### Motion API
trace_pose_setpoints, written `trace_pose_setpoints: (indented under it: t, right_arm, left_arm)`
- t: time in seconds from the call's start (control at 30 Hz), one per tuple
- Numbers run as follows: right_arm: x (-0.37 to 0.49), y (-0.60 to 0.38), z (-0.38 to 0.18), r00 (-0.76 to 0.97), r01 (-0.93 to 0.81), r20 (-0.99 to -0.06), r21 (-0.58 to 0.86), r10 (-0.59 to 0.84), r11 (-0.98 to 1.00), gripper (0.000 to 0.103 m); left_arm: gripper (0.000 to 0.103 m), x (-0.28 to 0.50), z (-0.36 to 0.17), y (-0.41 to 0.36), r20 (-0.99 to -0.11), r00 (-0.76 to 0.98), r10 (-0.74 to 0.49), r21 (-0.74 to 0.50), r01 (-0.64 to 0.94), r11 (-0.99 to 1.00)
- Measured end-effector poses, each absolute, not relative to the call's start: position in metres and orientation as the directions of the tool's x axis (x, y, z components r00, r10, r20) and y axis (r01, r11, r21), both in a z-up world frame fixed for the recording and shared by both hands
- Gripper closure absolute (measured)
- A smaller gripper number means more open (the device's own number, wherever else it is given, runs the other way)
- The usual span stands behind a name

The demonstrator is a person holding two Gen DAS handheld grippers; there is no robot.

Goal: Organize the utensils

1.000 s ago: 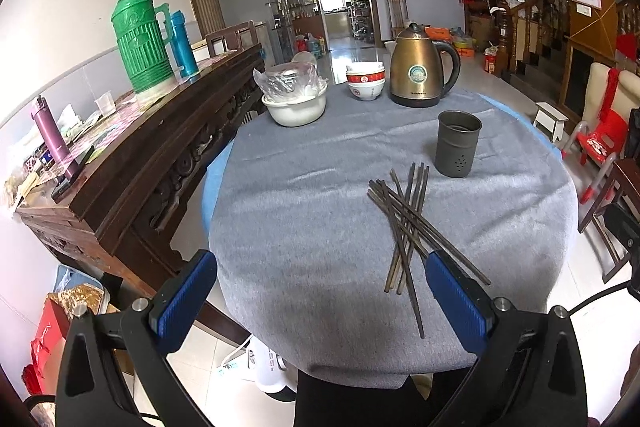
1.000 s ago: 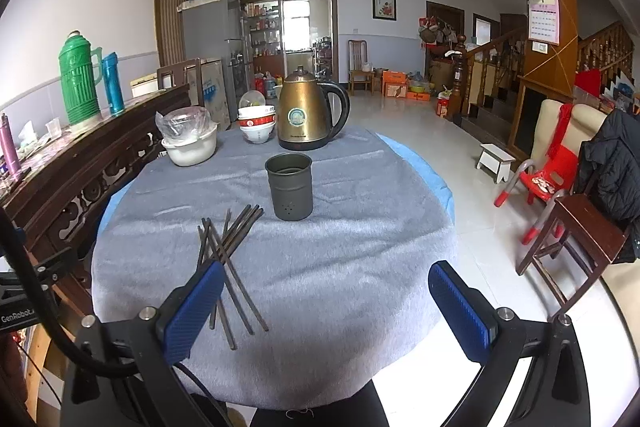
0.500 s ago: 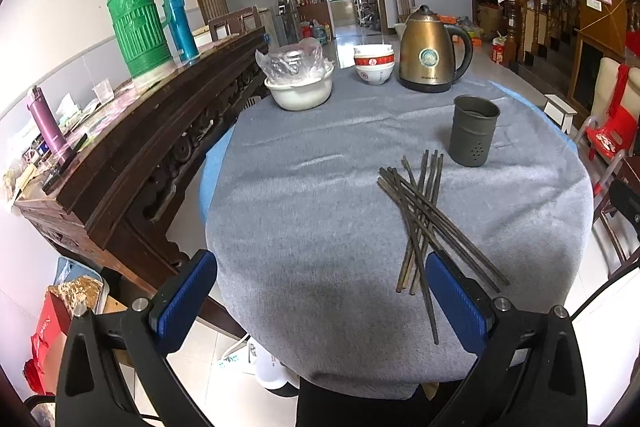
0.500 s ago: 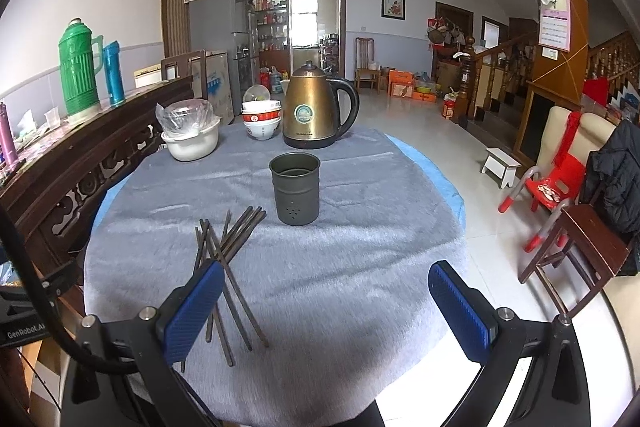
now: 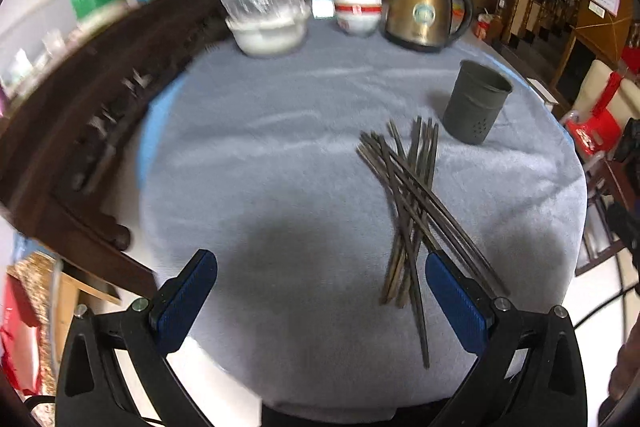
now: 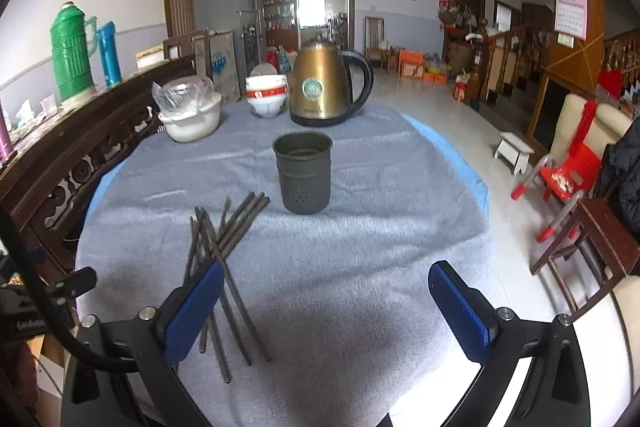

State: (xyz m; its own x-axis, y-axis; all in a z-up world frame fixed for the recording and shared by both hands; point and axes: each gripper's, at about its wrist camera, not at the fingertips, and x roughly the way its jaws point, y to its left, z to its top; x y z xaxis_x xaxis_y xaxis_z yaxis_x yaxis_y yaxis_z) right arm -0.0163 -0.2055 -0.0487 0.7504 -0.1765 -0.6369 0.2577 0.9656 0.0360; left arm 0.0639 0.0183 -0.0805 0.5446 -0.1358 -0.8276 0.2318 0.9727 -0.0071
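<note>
Several dark chopsticks (image 5: 412,203) lie crossed in a loose pile on the grey tablecloth (image 5: 280,155). They also show in the right wrist view (image 6: 224,247). A dark grey perforated holder cup (image 5: 476,103) stands upright just beyond them, seen in the right wrist view (image 6: 303,173) as empty. My left gripper (image 5: 320,271) is open and empty over the near table edge, its right finger beside the pile's near ends. My right gripper (image 6: 326,283) is open and empty, its left finger over the pile.
A gold kettle (image 6: 324,87), stacked red-and-white bowls (image 6: 267,99) and a plastic-covered white bowl (image 6: 190,115) stand at the table's far side. A dark wooden sideboard (image 6: 80,143) with a green thermos (image 6: 72,51) runs along the left. Chairs (image 6: 576,227) stand to the right.
Both grippers have moved forward and lower toward the table; the chopsticks and the cup look larger and nearer. The left view is blurred by motion. Nothing on the table has moved.
</note>
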Motion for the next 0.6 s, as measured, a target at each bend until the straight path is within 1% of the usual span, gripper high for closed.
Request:
trace_pose_setpoints:
  t: [0.07,0.13,0.2,0.27,0.3,0.4,0.43,0.47,0.5,0.57,0.6]
  right_arm:
    - [-0.010,-0.212,-0.059,0.736,0.260,-0.657,0.049,-0.165,0.964,0.000]
    - [-0.004,-0.218,-0.069,0.723,0.261,-0.675,0.068,-0.148,0.963,0.000]
    - [0.001,-0.224,-0.076,0.715,0.262,-0.685,0.078,-0.140,0.962,0.000]
    - [0.007,-0.231,-0.084,0.707,0.260,-0.697,0.091,-0.125,0.961,0.000]
    - [0.009,-0.234,-0.087,0.705,0.262,-0.698,0.092,-0.125,0.961,0.000]
    - [0.015,-0.245,-0.096,0.696,0.269,-0.710,0.121,-0.106,0.956,0.000]
    - [0.016,-0.249,-0.100,0.694,0.270,-0.714,0.135,-0.095,0.953,0.000]
    - [0.018,-0.252,-0.102,0.693,0.270,-0.716,0.145,-0.088,0.952,0.000]
    - [0.019,-0.255,-0.103,0.693,0.271,-0.716,0.158,-0.079,0.950,0.001]
    - [0.021,-0.261,-0.106,0.694,0.272,-0.716,0.175,-0.067,0.946,0.004]
    - [0.022,-0.262,-0.107,0.694,0.271,-0.718,0.185,-0.058,0.945,0.006]
  left_arm:
    - [0.000,0.082,-0.093,0.014,-0.848,0.497,-0.184,-0.069,0.242,0.968]
    - [0.001,0.101,-0.106,0.008,-0.865,0.460,-0.202,-0.100,0.236,0.966]
    - [0.007,0.116,-0.116,0.001,-0.870,0.434,-0.234,-0.137,0.242,0.961]
    - [0.017,0.127,-0.124,-0.009,-0.879,0.396,-0.263,-0.171,0.253,0.952]
    - [0.020,0.130,-0.126,-0.013,-0.880,0.386,-0.278,-0.184,0.261,0.948]
    - [0.035,0.145,-0.137,-0.027,-0.882,0.332,-0.334,-0.239,0.294,0.925]
    - [0.043,0.149,-0.141,-0.030,-0.883,0.315,-0.348,-0.257,0.295,0.920]
    - [0.050,0.154,-0.144,-0.032,-0.882,0.300,-0.363,-0.276,0.294,0.915]
    - [0.052,0.157,-0.145,-0.034,-0.882,0.289,-0.372,-0.290,0.291,0.912]
    - [0.063,0.165,-0.150,-0.035,-0.884,0.271,-0.381,-0.306,0.281,0.910]
    - [0.066,0.166,-0.152,-0.036,-0.883,0.265,-0.387,-0.313,0.282,0.907]
